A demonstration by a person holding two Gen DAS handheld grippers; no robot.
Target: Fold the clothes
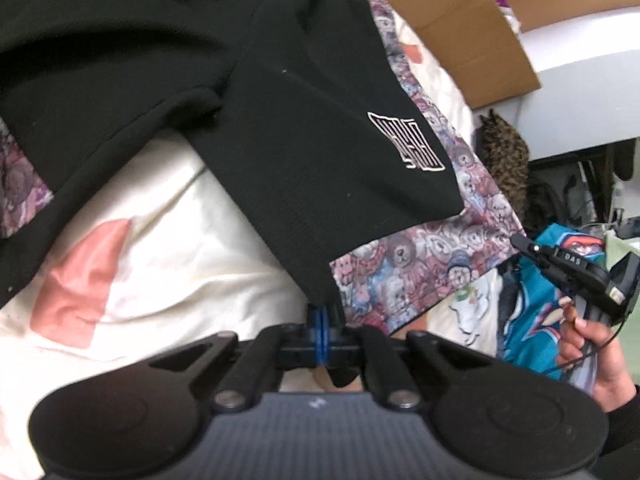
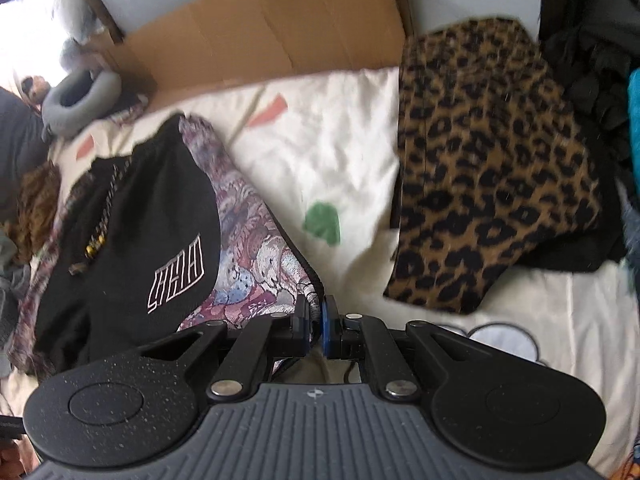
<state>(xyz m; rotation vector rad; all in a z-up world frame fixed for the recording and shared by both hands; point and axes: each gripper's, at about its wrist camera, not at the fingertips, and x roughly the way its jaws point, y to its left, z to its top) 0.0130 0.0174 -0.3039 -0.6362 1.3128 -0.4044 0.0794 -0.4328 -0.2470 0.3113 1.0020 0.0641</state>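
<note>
A black garment (image 1: pixel 280 128) with a white outlined logo lies on a teddy-bear print cloth (image 1: pixel 420 264) on the bed. My left gripper (image 1: pixel 322 332) is shut on the black garment's lower corner. In the right wrist view the black garment (image 2: pixel 160 224) lies on the print cloth (image 2: pixel 260 256) at the left. My right gripper (image 2: pixel 318 320) is shut on the print cloth's corner edge. The right gripper also shows in the left wrist view (image 1: pixel 568 268), held by a hand at the right.
A cream bedsheet (image 2: pixel 340 152) with coloured patches covers the bed. A folded leopard-print garment (image 2: pixel 488 168) lies at the right. A cardboard box (image 2: pixel 260 32) stands behind. A grey neck pillow (image 2: pixel 80 96) is at the far left. Teal clothing (image 1: pixel 536 304) lies by the bed edge.
</note>
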